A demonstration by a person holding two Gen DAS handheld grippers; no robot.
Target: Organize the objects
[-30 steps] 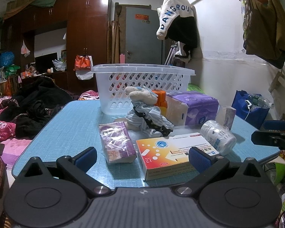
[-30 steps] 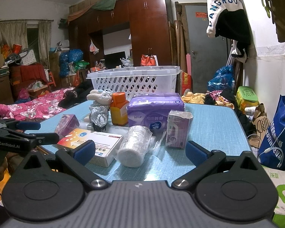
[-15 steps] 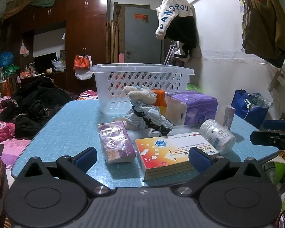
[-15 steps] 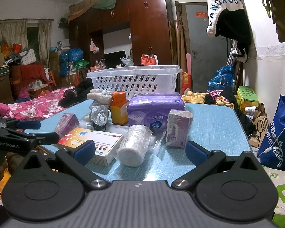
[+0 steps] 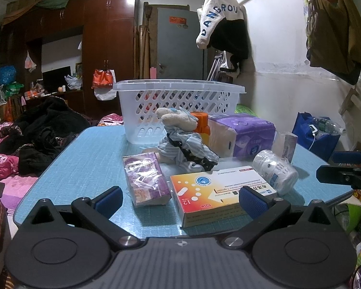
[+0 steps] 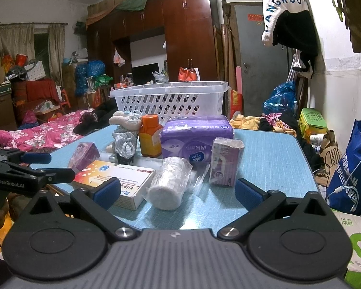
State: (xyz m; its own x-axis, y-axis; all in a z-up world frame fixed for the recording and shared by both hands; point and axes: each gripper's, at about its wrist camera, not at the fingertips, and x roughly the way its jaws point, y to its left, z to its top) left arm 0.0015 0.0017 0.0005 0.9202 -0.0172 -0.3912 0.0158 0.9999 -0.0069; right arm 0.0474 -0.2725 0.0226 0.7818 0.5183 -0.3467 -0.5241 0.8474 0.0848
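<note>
- While both tools hover low at the near table edge, the left gripper (image 5: 179, 198) has its jaws spread wide with nothing between them; blue pads (image 5: 108, 197) sit at lower left and lower right of its view.
- Right gripper (image 6: 175, 192) likewise gaping, holding nothing — its pads frame the lower centre of the right view.
- Blue table (image 5: 84, 159) fills mid-frame; white lattice basket (image 5: 178, 107) stands at its far end, centre of both views.
- Medicine box (image 5: 219, 190), orange-and-white, lies flat at lower centre of the left view, just ahead of the left gripper's right pad.
- Purple wrapped pack (image 5: 144, 178) lies left of the box, close beside it.
- White bottle in plastic wrap (image 5: 275, 171) lies on its side at right of the box; in the right view it sits at lower centre.
- Small purple carton (image 6: 226, 160) stands upright right of centre in the right view.
- Large purple tissue pack (image 6: 196, 138) is behind it; orange-capped bottle (image 6: 150, 137) just left of that pack.
- Plush toy on crumpled striped cloth (image 5: 180, 130) — centre of the left view, in front of the basket.
</note>
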